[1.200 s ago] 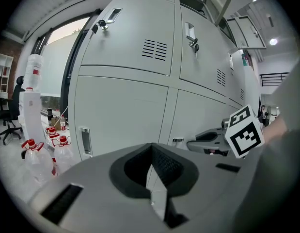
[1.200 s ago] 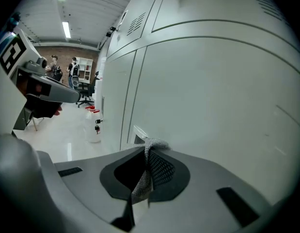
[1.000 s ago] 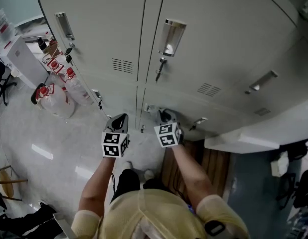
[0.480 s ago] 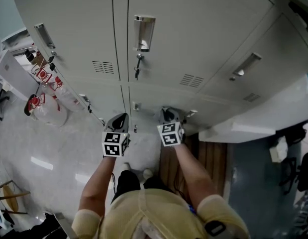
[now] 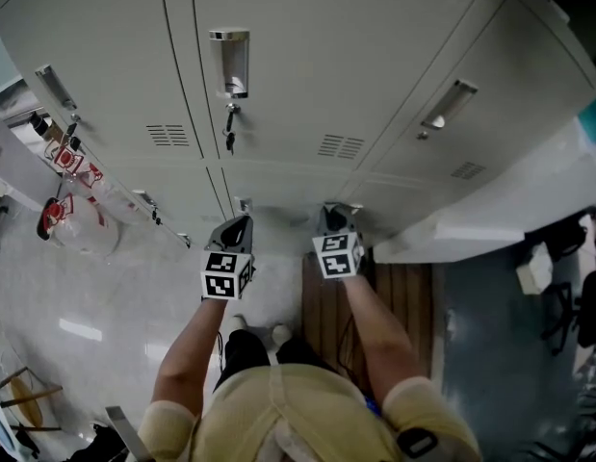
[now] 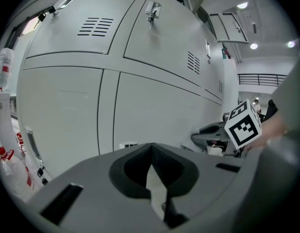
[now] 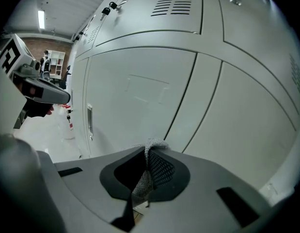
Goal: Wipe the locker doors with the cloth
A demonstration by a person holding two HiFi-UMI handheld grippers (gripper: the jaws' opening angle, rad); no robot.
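Grey metal locker doors (image 5: pixel 307 75) fill the head view, and both gripper views look at the lower doors (image 6: pixel 154 115) (image 7: pixel 140 96) from close by. My right gripper (image 5: pixel 334 216) is held just in front of a lower door. It is shut on a grey mesh cloth (image 7: pixel 152 166), whose folded edge pokes up between the jaws (image 7: pixel 149 152). My left gripper (image 5: pixel 235 227) hangs beside it at the same height. Its jaws (image 6: pixel 152 152) are shut with nothing in them. Neither gripper visibly touches a door.
A key hangs from the lock (image 5: pixel 230 128) under a recessed handle (image 5: pixel 230 61). Clear bags with red print (image 5: pixel 71 215) sit on the floor at the left. A white ledge (image 5: pixel 471 234) juts out at the right, above a wooden panel (image 5: pixel 326 306).
The head view has swung right, so the lockers and bags slid left in frame. Both grippers stay side by side before the lower doors, and the cloth stays held.
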